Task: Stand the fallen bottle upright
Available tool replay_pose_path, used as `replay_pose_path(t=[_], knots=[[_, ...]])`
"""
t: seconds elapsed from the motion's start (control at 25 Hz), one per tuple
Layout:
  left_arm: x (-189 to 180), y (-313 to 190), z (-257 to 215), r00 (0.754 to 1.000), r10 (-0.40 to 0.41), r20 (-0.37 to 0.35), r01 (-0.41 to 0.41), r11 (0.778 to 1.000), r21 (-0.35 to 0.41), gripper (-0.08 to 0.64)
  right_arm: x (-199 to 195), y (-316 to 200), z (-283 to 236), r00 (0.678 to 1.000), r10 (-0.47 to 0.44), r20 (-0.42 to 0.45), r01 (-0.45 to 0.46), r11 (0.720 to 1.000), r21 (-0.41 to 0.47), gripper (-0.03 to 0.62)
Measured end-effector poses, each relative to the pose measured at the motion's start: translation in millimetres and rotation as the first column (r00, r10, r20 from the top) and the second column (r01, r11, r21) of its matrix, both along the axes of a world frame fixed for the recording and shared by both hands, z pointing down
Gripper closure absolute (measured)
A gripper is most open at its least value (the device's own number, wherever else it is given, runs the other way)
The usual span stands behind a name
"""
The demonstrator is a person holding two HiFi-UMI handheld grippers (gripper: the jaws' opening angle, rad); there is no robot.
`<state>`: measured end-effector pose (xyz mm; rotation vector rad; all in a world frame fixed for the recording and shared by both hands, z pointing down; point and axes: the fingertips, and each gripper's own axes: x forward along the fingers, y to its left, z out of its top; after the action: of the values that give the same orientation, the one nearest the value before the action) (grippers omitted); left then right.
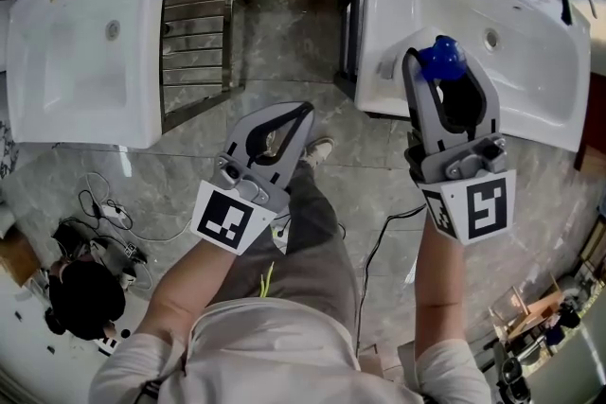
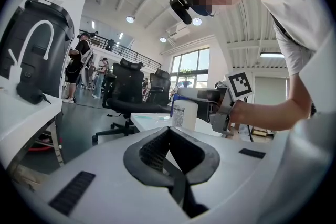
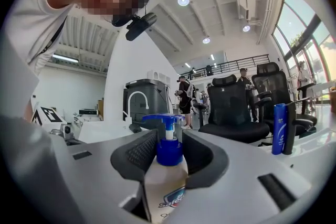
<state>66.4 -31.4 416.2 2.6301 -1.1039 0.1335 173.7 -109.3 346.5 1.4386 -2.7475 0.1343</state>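
Head view: the right gripper (image 1: 445, 76) was seen closed on the bottle (image 1: 438, 58) over the near left corner of the right washbasin (image 1: 530, 24); the left gripper (image 1: 301, 114) was held above the floor (image 1: 284, 61), well apart.

Left gripper view: its jaws were pressed together on nothing, and the bottle (image 2: 185, 113) was seen roughly upright beyond.

Right gripper view: the blue collar (image 3: 169, 152) was clamped between the jaws. Whether the base rested on the rim could not be told. A straight, level lowering was judged best, with release withheld until the base sat flat.
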Motion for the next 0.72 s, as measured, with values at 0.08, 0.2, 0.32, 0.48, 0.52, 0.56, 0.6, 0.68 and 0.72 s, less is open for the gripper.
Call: replay_pose_path(t=[0.08,0.2,0.32,0.48,0.52,0.56,0.6,0.68,0.72], knots=[[4.8,-1.6,0.4,1.0,0.006,0.005,-0.006,1.0,0.0,0.543,3.8,2.4,-0.2,1.0,-0.01,0.012,0.01,1.0,0.013,0.434],[11.2,-3.5,2.4,1.0,0.016,0.013,-0.016,1.0,0.001,0.543,9.6,7.2,-0.6,0.999,-0.032,0.035,0.03,0.999,0.038,0.434],[16.6,-4.8,5.7,1.0,0.023,0.015,-0.023,1.0,-0.003,0.543,15.4,10.8,-0.4,0.996,-0.052,0.07,0.048,0.997,0.057,0.434],[22.7,-7.0,9.6,0.999,0.026,0.021,-0.025,1.0,-0.009,0.543,16.8,11.9,1.4,0.992,-0.105,0.076,0.099,0.992,0.076,0.434],[23.4,-7.4,9.9,0.999,0.026,0.022,-0.026,1.0,-0.009,0.543,17.0,12.2,1.7,0.991,-0.117,0.072,0.112,0.991,0.078,0.434],[23.5,-7.7,10.2,0.999,0.026,0.024,-0.026,1.0,-0.009,0.543,17.1,12.3,1.6,0.989,-0.127,0.07,0.122,0.989,0.08,0.434],[23.4,-8.3,10.5,0.999,0.026,0.026,-0.026,1.0,-0.008,0.543,17.0,12.3,1.5,0.988,-0.134,0.071,0.128,0.988,0.08,0.434],[23.9,-9.3,11.2,0.999,0.026,0.029,-0.026,1.0,-0.008,0.543,16.1,12.2,0.9,0.987,-0.14,0.079,0.133,0.988,0.081,0.434],[24.9,-9.6,11.2,0.999,0.026,0.03,-0.026,1.0,-0.007,0.543,15.7,12.2,0.8,0.987,-0.139,0.079,0.133,0.988,0.082,0.434]])
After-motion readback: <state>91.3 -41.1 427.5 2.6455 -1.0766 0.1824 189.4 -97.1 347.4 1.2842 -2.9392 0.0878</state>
